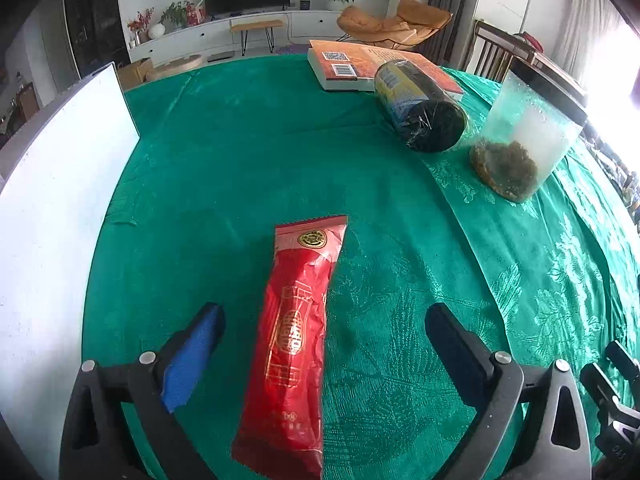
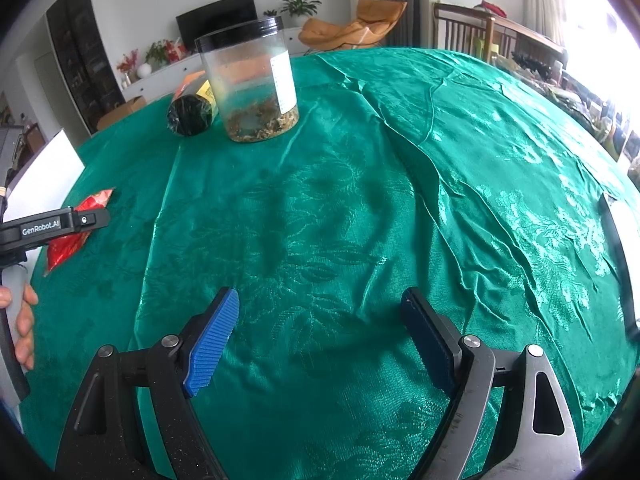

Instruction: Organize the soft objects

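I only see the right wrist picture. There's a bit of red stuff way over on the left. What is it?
Observer: A long red packet, lying flat on the green tablecloth.
Operator: Is the other grabber holding it?
Observer: No. The left gripper is open, one finger on each side of the packet.
Operator: What's behind that black roll?
Observer: An orange book; the black roll leans on its edge.

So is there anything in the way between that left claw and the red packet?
Nothing visible. The red packet lies flat on the green tablecloth, already between the open fingers of the left gripper. The black roll, the clear jar and the book sit farther back, off to the right.
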Available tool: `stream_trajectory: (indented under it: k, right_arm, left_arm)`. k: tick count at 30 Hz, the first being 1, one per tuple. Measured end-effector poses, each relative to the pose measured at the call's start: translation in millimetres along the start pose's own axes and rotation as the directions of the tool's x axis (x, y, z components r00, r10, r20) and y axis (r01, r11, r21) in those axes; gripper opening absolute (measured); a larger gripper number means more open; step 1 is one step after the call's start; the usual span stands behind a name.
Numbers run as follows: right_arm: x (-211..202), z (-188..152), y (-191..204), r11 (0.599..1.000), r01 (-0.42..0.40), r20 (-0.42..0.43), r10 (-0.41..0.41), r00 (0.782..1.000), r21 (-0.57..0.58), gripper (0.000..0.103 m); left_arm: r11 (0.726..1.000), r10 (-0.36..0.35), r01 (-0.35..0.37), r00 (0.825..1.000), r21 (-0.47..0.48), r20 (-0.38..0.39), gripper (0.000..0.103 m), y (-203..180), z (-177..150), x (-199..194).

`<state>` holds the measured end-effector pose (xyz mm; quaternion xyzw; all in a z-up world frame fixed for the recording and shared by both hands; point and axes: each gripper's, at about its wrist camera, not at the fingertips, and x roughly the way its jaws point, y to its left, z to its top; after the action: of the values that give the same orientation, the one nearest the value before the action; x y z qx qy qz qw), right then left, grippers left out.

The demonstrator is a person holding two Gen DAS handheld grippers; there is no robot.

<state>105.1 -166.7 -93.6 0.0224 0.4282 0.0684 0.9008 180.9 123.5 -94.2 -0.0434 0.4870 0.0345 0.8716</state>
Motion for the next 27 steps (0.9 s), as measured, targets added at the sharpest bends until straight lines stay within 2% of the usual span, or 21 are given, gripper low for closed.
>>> stream_trajectory:
  k: [2,8,10,12,14,15,17,19,21,24,27]
  right_arm:
    - [0,0,0,1.0,-0.001,0.0,0.001,1.0,0.0,0.086]
    - [0,0,2,1.0,0.01,-0.002,-0.01,1.0,-0.01,0.086]
    - [2,0,6,0.999,0.01,-0.013,-0.011,1.0,-0.031,0.092]
    - [3,0,10,0.998,0.022,-0.028,-0.024,0.999,-0.061,0.092]
    - [1,9,10,0.998,-0.035,-0.058,0.032,0.998,-0.058,0.089]
    - [-5,18,13,0.995,-0.077,-0.045,0.074,0.996,-0.061,0.088]
    - [-26,51,33,0.987,-0.079,0.046,0.087,0.995,-0.14,0.088]
    - [-48,95,63,0.968,-0.11,0.143,0.144,0.979,-0.226,0.09]
    - [-53,141,97,0.949,-0.137,0.174,0.192,0.966,-0.285,0.09]
    - [-19,196,153,0.92,-0.16,0.098,0.207,0.973,-0.357,0.09]
    - [38,220,198,0.894,-0.1,0.005,0.114,0.993,-0.436,0.088]
  left_arm:
    - [0.999,0.025,-0.025,0.999,0.029,-0.019,0.1,-4,-3,6]
    - [0.999,0.03,-0.031,0.999,0.02,0.045,0.103,2,-14,4]
    - [0.999,0.031,-0.032,0.998,0.02,0.049,0.103,2,-15,3]
    - [0.999,0.032,-0.033,0.998,0.018,0.051,0.103,2,-15,3]
    - [0.999,0.033,-0.034,0.998,0.016,0.052,0.103,3,-15,3]
    - [0.999,0.033,-0.034,0.998,0.016,0.052,0.103,3,-16,2]
    - [0.999,0.033,-0.034,0.998,0.016,0.053,0.103,3,-16,2]
    - [0.999,0.033,-0.034,0.998,0.016,0.052,0.103,3,-16,2]
    - [0.999,0.032,-0.033,0.998,0.016,0.052,0.103,3,-16,2]
    - [0.999,0.033,-0.034,0.998,0.016,0.052,0.103,3,-16,2]
    - [0.999,0.033,-0.034,0.998,0.016,0.053,0.103,3,-16,2]
